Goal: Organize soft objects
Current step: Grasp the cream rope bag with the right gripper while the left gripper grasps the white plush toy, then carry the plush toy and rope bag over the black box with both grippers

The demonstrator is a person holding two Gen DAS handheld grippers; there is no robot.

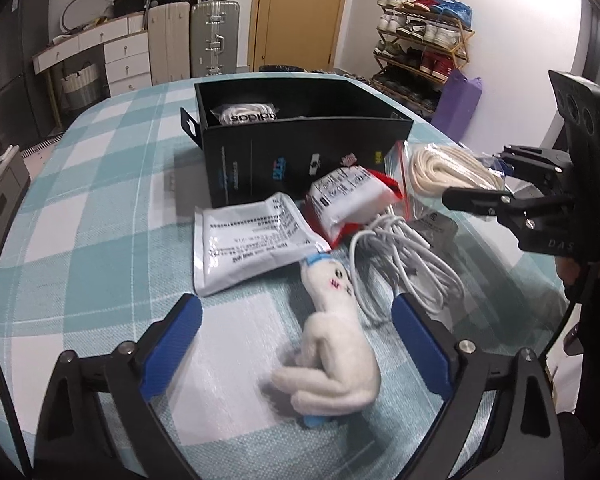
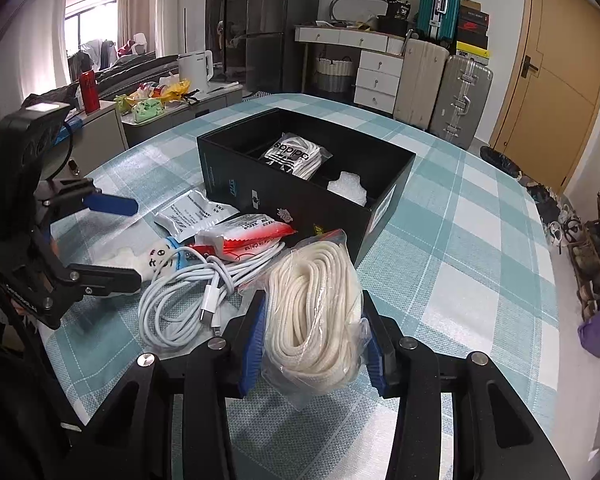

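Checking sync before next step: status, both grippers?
Right gripper shut on bagged rope coil. Left gripper open, fingers straddling plush toy. Black box ahead, open; white cable lies between.

Black jaws, blue pads (image 1: 172, 354), silver screws

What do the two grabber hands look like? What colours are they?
Both are black plastic. The left gripper has two long black fingers with bright blue ribbed pads and shiny silver screws at the joints. The right gripper looks the same, with blue pads, plus pale letters on its body.
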